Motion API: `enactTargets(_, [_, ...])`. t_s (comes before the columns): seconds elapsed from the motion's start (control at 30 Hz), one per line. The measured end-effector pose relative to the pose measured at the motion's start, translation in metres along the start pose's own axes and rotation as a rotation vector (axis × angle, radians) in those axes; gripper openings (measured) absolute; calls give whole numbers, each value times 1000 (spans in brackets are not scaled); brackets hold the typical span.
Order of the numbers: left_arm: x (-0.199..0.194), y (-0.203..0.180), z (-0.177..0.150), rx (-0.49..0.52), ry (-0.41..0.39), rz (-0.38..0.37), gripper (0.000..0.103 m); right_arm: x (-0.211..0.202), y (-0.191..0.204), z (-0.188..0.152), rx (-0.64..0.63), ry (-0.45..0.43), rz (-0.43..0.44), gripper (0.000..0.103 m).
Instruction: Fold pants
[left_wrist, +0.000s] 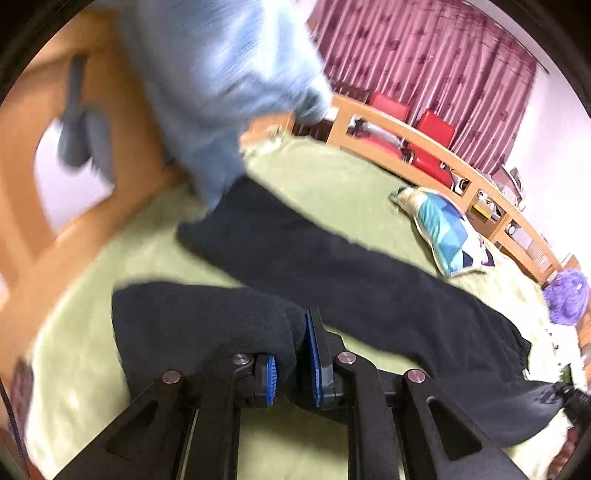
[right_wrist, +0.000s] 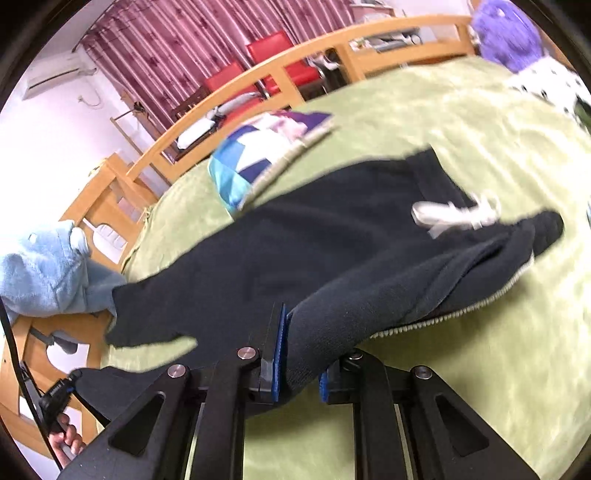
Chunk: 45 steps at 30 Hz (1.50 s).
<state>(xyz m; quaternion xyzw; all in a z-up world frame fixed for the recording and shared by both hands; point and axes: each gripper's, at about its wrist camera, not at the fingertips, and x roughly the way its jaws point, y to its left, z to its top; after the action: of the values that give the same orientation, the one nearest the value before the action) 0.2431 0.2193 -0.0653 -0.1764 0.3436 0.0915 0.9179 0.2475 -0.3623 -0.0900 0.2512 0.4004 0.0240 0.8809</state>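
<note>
Both tongs are clamped on cloth: the left gripper (left_wrist: 291, 363) pinches one leg end of the dark pants (left_wrist: 332, 266), and the right gripper (right_wrist: 301, 360) pinches the waistband side near the white drawstring (right_wrist: 454, 214). Folding has barely begun (no crease looks finished yet); the near edge is raised between the two grips, while the far leg lies stretched across the green bedspread (right_wrist: 461, 122). Carrying that edge over, then halving the length, remains. A patterned pillow (left_wrist: 443, 232) sits just beyond the pants.
</note>
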Motion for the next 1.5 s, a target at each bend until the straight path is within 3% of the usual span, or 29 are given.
enactTargets(0.2, [57, -40, 52, 12, -31, -11, 12, 46, 23, 63, 13, -14, -12, 12])
enactTargets(0.47, [134, -67, 96, 1, -63, -4, 12, 118, 10, 129, 75, -55, 14, 11])
enactTargets(0.67, [195, -86, 101, 24, -66, 29, 12, 185, -7, 151, 125, -54, 17, 11])
enactTargets(0.77, [217, -87, 92, 38, -22, 58, 14, 216, -10, 147, 120, -8, -31, 15])
enactTargets(0.83, [227, -86, 85, 55, 30, 73, 21, 230, -15, 138, 123, 28, -42, 31])
enactTargets(0.93, [220, -84, 73, 66, 65, 46, 35, 227, -16, 120, 83, 30, -72, 36])
enactTargets(1.0, [203, -84, 62, 78, 86, 17, 58, 214, -15, 108, 57, 37, -62, 43])
enactTargets(1.07, [187, -85, 51, 93, 96, -7, 69, 194, -14, 92, 26, 49, -57, 53])
enactTargets(1.23, [141, -79, -1, 113, 156, -69, 74, 147, -24, 39, -64, 86, -89, 55])
enactTargets(1.37, [130, -54, -42, -13, 221, -144, 74, 126, -48, -3, -33, 94, -112, 60])
enactTargets(1.5, [149, -29, -64, -154, 283, -218, 74, 128, -76, -21, 58, 103, -79, 60])
